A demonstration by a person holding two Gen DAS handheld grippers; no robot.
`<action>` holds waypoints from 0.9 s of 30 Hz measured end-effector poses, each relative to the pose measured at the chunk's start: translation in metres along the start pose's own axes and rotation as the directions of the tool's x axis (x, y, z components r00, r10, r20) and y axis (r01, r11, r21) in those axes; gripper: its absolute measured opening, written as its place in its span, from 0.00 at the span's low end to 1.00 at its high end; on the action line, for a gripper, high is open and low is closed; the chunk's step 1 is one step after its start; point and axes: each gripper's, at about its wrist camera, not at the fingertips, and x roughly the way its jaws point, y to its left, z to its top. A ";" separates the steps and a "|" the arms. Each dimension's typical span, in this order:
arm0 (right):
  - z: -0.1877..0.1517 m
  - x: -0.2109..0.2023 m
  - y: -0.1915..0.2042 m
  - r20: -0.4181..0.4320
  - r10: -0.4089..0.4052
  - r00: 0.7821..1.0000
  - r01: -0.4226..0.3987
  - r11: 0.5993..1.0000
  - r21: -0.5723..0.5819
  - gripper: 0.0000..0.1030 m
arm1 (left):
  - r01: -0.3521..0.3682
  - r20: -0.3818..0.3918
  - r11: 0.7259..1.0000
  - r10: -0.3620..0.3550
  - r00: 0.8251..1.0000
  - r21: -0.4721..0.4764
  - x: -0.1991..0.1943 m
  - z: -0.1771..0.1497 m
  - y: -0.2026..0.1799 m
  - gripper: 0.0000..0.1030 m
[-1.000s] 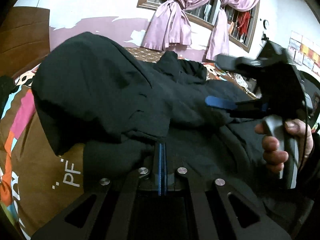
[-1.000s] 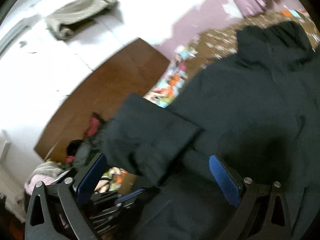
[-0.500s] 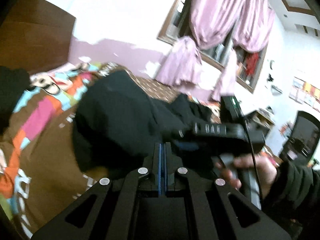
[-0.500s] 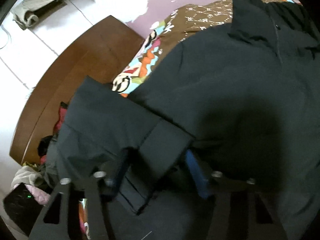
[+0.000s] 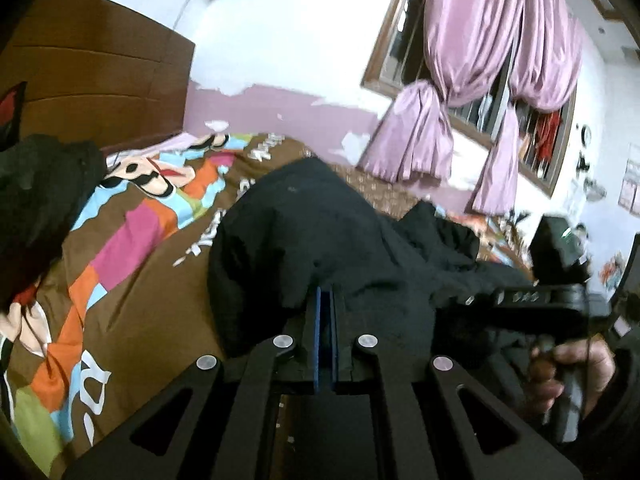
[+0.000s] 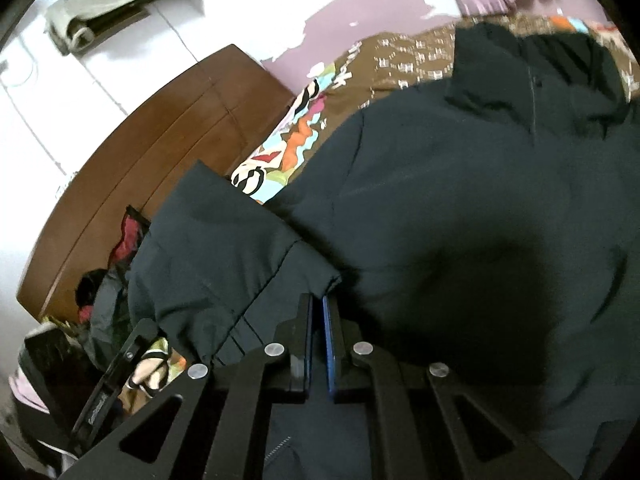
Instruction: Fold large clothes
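**On the bed: dark jacket pinched by both grippers**

Across the brown bedcover with bright cartoon patches [image 5: 132, 280] lies the large black padded jacket [image 5: 320, 240], spread over the right-hand part of the bed in the left wrist view. At far left of that view, a second heap of dark cloth [image 5: 40, 200] rests on the cover, in front of the brown wooden headboard [image 5: 88, 76]. At centre, the left gripper [image 5: 325, 304] has its two blue-lined fingers pressed together, with a lifted fold of the jacket clamped between them; the cloth bulges up and away from the fingertips. Behind, lilac knotted curtains [image 5: 460, 100] hang over a barred window. At right, the right gripper's black body [image 5: 540, 308] is seen from the side, held by a bare hand [image 5: 576, 368]; its fingertips are hidden by the jacket there.

In the right wrist view, from the left: a dim corner with mixed clothes [image 6: 108, 280] below the headboard [image 6: 160, 152]; then the jacket's sleeve cuff [image 6: 224, 256], raised and folded over. The right gripper [image 6: 318, 308] grips the lower corner of this cuff, its jaws nearly closed with only a thin gap. To the right, the jacket's main body [image 6: 460, 200] lies flat on the bedcover [image 6: 400, 64], collar and zip toward the far edge. A grey-green garment [image 6: 116, 4] sits high on the white wall.
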 end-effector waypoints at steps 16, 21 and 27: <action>0.004 0.032 0.010 -0.069 -0.030 0.997 0.023 0.994 -0.102 0.16 | -0.022 -0.132 0.999 0.017 0.991 -0.040 0.029 -0.019 0.013 0.02; 0.012 -0.006 0.016 0.000 -0.009 1.000 0.009 0.993 -0.117 0.04 | 0.030 -0.090 0.999 -0.032 0.995 -0.022 0.018 -0.017 0.006 0.02; 0.034 -0.086 0.021 0.134 -0.089 0.987 0.112 0.978 -0.174 0.04 | 0.158 -0.043 0.986 -0.155 0.987 0.061 0.003 -0.016 -0.020 0.08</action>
